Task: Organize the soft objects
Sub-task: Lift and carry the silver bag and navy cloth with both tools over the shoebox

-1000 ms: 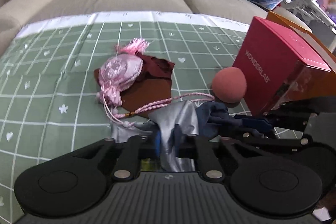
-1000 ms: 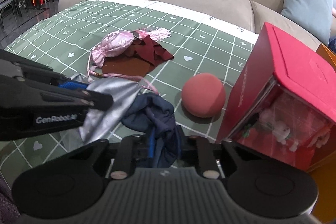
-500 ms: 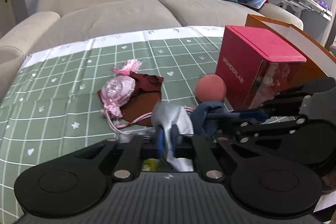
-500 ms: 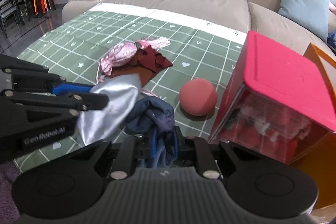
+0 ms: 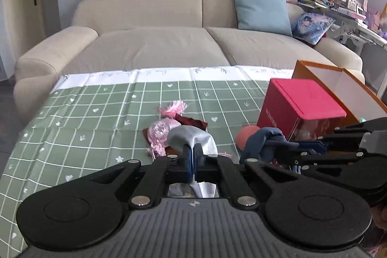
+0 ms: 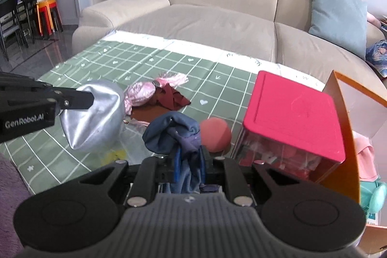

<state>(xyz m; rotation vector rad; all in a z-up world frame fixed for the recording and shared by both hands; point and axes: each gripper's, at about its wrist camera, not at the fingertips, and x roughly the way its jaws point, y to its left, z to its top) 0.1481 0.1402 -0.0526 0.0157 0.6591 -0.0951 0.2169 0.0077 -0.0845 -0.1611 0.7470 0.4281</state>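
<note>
A silver cloth (image 6: 94,117) hangs clear above the green checked worktop (image 5: 84,117), clamped in the left hand-held gripper (image 5: 193,156). Just beside it, the right hand-held gripper (image 6: 189,161) grips a bunched blue cloth (image 6: 174,132). Behind lie a pink pouch (image 6: 140,94), a red ball (image 6: 215,134) and a red box (image 6: 292,117).

Legible markings:
- "GenRobot.AI", white lettering on the black side of the left gripper (image 6: 79,98), read in the right wrist view
- "WONDER…", white lettering running vertically on the side face of the red box (image 5: 300,108), read in the left wrist view; the remaining letters are hidden behind the navy cloth (image 5: 262,140)
</note>
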